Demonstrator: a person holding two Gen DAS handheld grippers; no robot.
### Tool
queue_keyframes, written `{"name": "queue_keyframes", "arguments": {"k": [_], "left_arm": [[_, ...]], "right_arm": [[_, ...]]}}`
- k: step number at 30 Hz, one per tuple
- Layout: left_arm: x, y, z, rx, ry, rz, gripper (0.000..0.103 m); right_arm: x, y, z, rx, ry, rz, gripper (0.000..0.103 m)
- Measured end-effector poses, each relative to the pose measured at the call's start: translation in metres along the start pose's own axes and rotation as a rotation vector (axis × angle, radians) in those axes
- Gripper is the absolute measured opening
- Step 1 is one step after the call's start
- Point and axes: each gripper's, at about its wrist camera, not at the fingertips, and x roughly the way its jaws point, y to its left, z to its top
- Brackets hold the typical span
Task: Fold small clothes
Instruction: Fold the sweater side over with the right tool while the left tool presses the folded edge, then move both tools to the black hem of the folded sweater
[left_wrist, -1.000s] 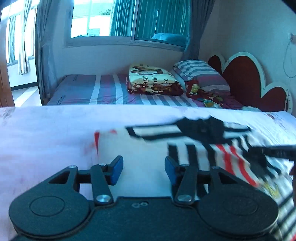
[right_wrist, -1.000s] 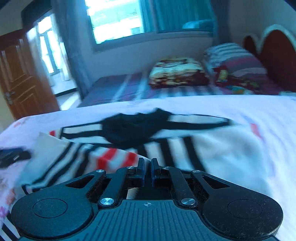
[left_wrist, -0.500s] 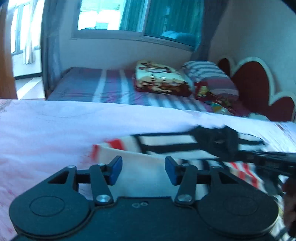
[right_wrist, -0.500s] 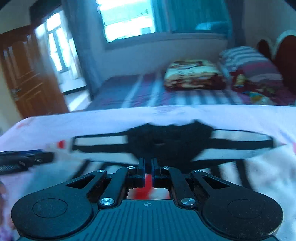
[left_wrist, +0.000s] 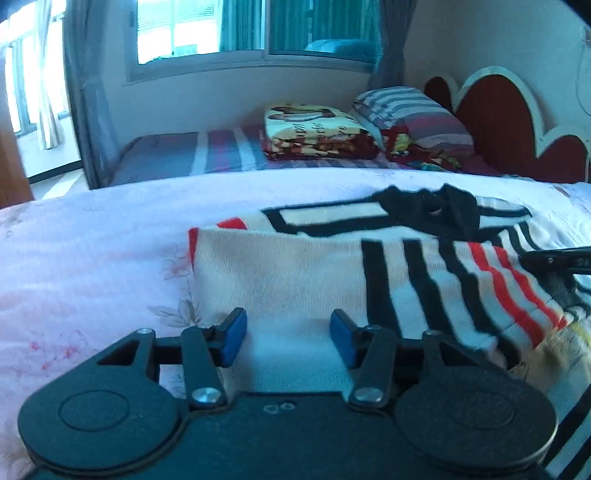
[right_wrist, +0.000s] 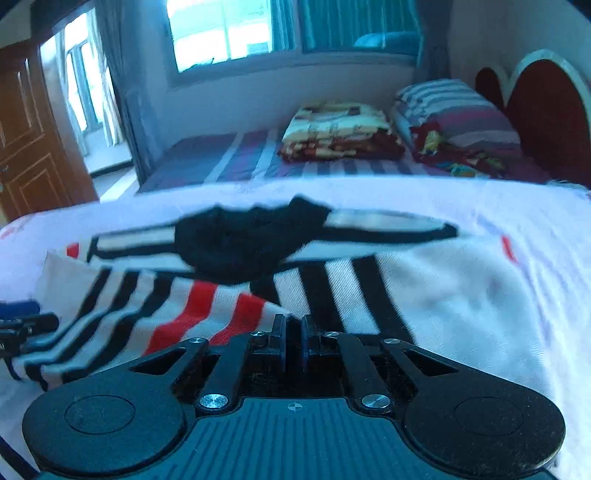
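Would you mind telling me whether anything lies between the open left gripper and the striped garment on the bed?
Nothing visible does. The left gripper hangs open right over the plain white part of the striped garment, with only cloth showing between its blue pads. The right gripper is shut at the red-striped fold, off to the side.

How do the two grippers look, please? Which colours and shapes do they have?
Both are black. The left gripper has blue pads, slim linkage bars with silver screws, and two round discs. The right gripper looks alike, with a ribbed base bearing a small crosshair mark.
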Motion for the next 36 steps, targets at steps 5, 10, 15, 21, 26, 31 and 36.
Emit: {"name": "queue_keyframes", "arguments": {"k": [5, 10, 15, 21, 26, 31, 36], "left_arm": [[-0.032, -0.023, -0.002, -0.019, -0.059, -0.029, 0.056], [-0.008, -0.042, -0.024, 0.003, 0.027, 0.013, 0.057], [-0.01, -0.045, -0.025, -0.003, 0.021, 0.043, 0.058], [-0.016, -0.064, -0.021, 0.033, 0.043, 0.129, 0.058], [-0.015, -0.066, -0.027, -0.023, 0.052, 0.142, 0.063], [-0.022, -0.069, -0.02, -0.012, 0.083, 0.169, 0.061], [-0.055, -0.08, -0.032, 0.025, 0.052, 0.161, 0.059]], "right_arm": [[-0.034, -0.014, -0.011, 0.055, -0.023, 0.044, 0.006], [-0.033, -0.01, -0.031, -0.016, 0.029, 0.058, 0.006], [-0.043, -0.023, -0.03, -0.001, 0.018, 0.082, 0.006], [-0.043, -0.042, -0.031, -0.014, 0.038, 0.114, 0.006], [-0.038, -0.046, -0.033, -0.022, 0.041, 0.135, 0.006], [-0.062, -0.051, -0.031, -0.03, 0.026, 0.119, 0.006], [-0.102, -0.061, -0.045, -0.013, -0.001, 0.072, 0.006]]}}
